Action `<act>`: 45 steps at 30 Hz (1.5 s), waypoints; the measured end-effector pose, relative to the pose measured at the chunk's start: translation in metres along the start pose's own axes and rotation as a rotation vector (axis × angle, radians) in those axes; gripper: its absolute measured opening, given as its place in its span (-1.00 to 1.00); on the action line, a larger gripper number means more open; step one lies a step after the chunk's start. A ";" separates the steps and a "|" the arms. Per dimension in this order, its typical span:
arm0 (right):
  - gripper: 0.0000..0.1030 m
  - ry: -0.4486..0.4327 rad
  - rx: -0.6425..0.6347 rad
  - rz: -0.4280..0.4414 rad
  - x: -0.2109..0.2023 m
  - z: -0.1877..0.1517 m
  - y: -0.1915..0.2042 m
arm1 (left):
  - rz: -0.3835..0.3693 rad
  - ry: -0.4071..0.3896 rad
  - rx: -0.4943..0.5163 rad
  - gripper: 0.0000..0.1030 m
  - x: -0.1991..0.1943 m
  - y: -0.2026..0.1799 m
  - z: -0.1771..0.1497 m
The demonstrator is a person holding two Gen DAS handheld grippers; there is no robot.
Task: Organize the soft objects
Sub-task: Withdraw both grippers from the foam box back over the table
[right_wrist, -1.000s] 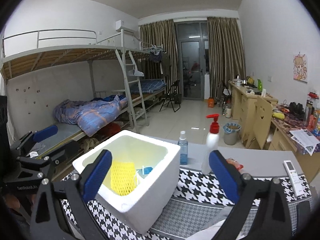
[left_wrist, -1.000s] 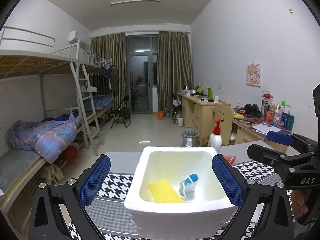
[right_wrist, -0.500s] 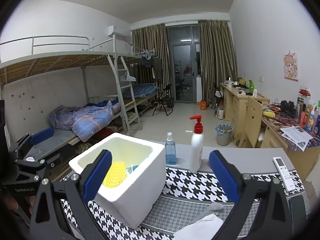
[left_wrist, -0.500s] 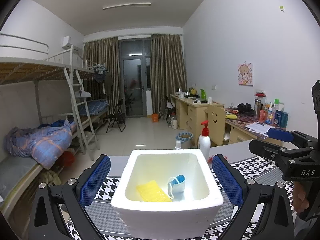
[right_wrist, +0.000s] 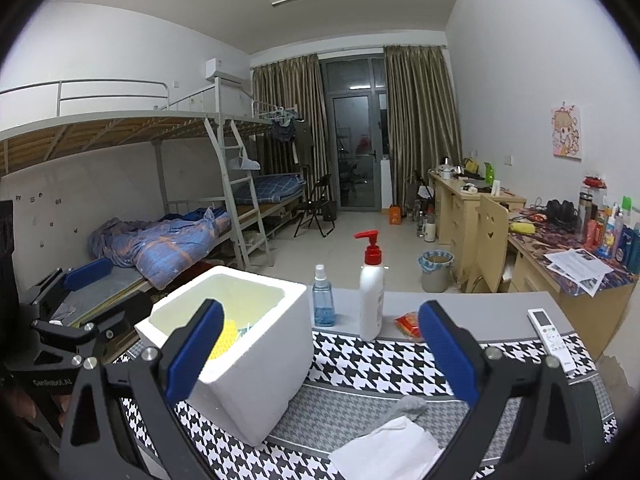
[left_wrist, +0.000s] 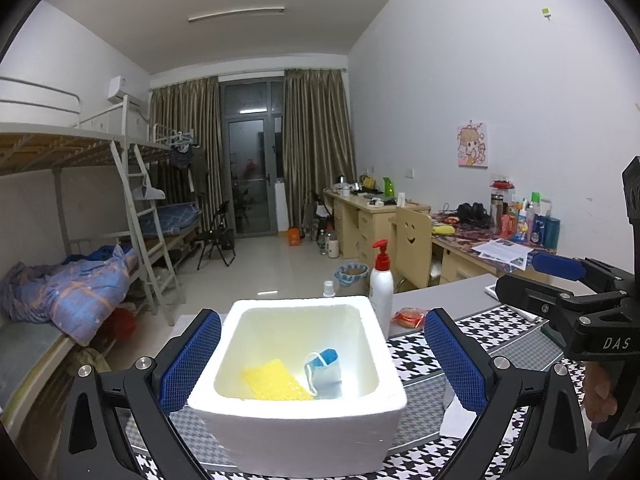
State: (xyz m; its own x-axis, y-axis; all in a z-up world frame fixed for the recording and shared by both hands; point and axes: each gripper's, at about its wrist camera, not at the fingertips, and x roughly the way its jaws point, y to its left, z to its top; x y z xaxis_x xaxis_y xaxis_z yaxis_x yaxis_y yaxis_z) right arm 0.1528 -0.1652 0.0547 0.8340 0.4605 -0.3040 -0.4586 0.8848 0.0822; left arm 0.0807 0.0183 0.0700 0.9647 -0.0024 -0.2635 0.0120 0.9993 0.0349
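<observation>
Left gripper (left_wrist: 320, 356): jaws wide apart, empty, foam box (left_wrist: 296, 420) between them.
Left view only: yellow sponge (left_wrist: 276, 380) and blue-white pouch (left_wrist: 325, 372) in the box.
Right gripper (right_wrist: 320, 352): spread, empty; box at its left finger.
Right view only: white cloth (right_wrist: 388, 448) and grey cloth (right_wrist: 408, 406) below it on the surface (right_wrist: 360, 396).

A dormitory room under a ceiling strip light (left_wrist: 236, 15): white walls, pale tiled floor (right_wrist: 320, 248), and brown curtains (right_wrist: 420, 128) drawn back from a dark glass balcony door (left_wrist: 250, 176). Metal bunk beds (right_wrist: 120, 128) with a ladder (left_wrist: 144, 224) line the left wall; cluttered wooden desks (left_wrist: 360, 216) run along the right.
</observation>
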 end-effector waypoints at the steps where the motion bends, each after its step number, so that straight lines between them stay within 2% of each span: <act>1: 0.93 0.001 0.000 -0.005 -0.001 -0.001 -0.001 | -0.003 0.000 0.000 0.98 0.000 -0.001 0.000; 30: 0.93 0.002 0.034 -0.091 -0.028 -0.017 -0.027 | -0.117 0.024 0.039 0.98 0.005 -0.043 -0.008; 45: 0.93 -0.001 0.054 -0.125 -0.037 -0.024 -0.038 | -0.157 0.038 -0.006 0.98 0.009 -0.048 -0.020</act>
State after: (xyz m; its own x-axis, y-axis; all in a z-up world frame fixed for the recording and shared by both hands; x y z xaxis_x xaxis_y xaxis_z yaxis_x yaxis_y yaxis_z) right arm 0.1325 -0.2177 0.0399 0.8837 0.3468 -0.3144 -0.3341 0.9377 0.0953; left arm 0.0833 -0.0292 0.0463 0.9403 -0.1574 -0.3018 0.1603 0.9869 -0.0150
